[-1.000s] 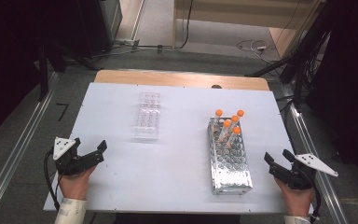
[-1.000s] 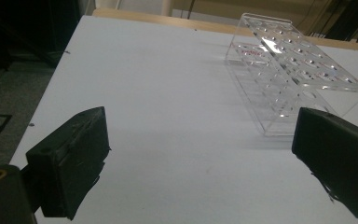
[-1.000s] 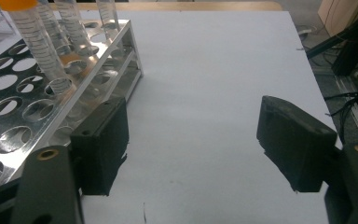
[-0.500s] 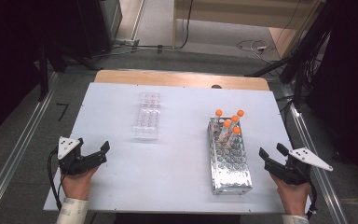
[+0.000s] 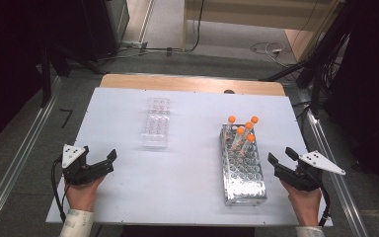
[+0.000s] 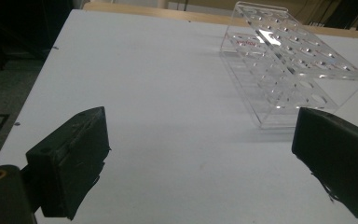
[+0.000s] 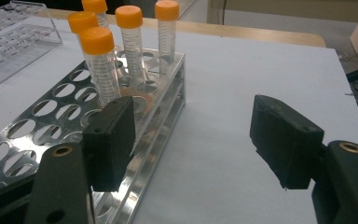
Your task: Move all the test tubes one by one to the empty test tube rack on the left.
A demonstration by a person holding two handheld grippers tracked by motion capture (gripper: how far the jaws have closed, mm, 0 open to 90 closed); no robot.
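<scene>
Both hand-held grippers, left [image 5: 109,161] and right [image 5: 280,157], hover spread and empty over the white worktop [image 5: 192,177], the right one's jaws just narrowing beside one metal rack [image 5: 244,182] holding five orange-capped clear tubes [image 5: 240,137], one clear plastic rack [image 5: 156,123] ahead of the left.

Orange-capped tubes [image 5: 242,129], silver metal rack [image 5: 244,185], clear rack [image 5: 156,128], white table [image 5: 187,168].

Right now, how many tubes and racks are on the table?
Orange-capped tubes: 5
Metal rack: 1
Clear plastic rack: 1
Total: 7
</scene>
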